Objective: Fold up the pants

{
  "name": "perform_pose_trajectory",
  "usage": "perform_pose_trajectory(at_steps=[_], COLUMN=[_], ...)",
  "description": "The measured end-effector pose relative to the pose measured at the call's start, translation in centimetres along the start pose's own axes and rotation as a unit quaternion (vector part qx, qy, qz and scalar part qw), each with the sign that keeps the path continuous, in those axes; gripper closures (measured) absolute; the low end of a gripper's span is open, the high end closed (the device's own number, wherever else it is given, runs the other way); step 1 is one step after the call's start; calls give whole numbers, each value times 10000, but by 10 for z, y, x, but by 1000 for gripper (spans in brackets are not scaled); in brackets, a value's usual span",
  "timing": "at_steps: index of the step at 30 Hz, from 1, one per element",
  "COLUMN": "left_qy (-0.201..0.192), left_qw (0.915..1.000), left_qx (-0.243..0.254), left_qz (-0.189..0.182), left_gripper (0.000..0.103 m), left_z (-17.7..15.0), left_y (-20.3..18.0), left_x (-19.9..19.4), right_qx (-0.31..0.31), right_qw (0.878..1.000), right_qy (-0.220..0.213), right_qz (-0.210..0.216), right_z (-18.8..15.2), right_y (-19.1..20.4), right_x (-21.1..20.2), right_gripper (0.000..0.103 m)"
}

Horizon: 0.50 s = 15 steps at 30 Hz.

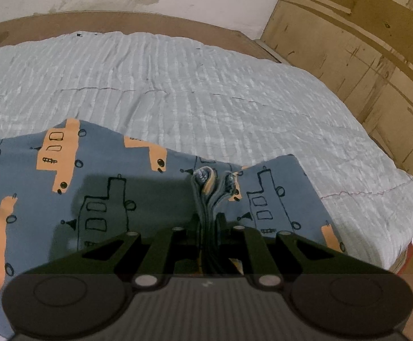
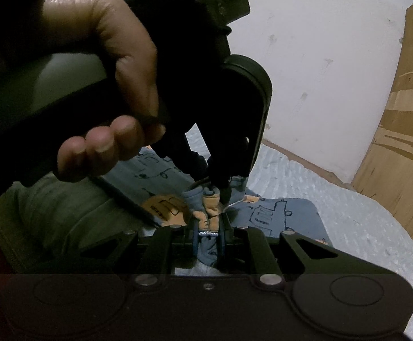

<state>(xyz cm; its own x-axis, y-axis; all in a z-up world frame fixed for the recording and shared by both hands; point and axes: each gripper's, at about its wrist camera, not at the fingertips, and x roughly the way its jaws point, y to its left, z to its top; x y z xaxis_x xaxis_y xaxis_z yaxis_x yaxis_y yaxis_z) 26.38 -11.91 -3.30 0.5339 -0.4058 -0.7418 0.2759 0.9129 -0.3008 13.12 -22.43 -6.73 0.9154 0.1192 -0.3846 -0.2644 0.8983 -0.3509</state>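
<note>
The pants (image 1: pixel 107 187) are blue with orange and outlined truck prints and lie on a pale quilted bed cover (image 1: pixel 192 79). My left gripper (image 1: pixel 207 221) is shut on a bunched fold of the pants, which sticks up between its fingers. In the right wrist view my right gripper (image 2: pixel 209 233) is shut on a bunched edge of the pants (image 2: pixel 277 213). The left gripper (image 2: pixel 215 182), held in a hand, is directly ahead of it and pinches the same bunch of cloth.
The bed cover (image 2: pixel 348 213) extends far and right. A brown bed frame (image 1: pixel 149 20) and a white wall (image 2: pixel 320 56) lie beyond. A plywood panel (image 1: pixel 362 42) stands at the right. The person's hand (image 2: pixel 107 85) and green clothing (image 2: pixel 50 213) fill the left of the right wrist view.
</note>
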Motion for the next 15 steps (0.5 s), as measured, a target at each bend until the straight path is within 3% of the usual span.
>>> perform_pose_trajectory(at_steps=[15], left_qy=[-9], left_qw=[10000], left_qx=[3], left_qz=[76], left_gripper=[92], left_z=[0], left_y=[-3], left_x=[0], right_qx=[127], right_qw=[9999], right_qy=[-95], right_qz=[-27], right_z=[-3], right_y=[0], right_x=[-4], right_gripper=[88])
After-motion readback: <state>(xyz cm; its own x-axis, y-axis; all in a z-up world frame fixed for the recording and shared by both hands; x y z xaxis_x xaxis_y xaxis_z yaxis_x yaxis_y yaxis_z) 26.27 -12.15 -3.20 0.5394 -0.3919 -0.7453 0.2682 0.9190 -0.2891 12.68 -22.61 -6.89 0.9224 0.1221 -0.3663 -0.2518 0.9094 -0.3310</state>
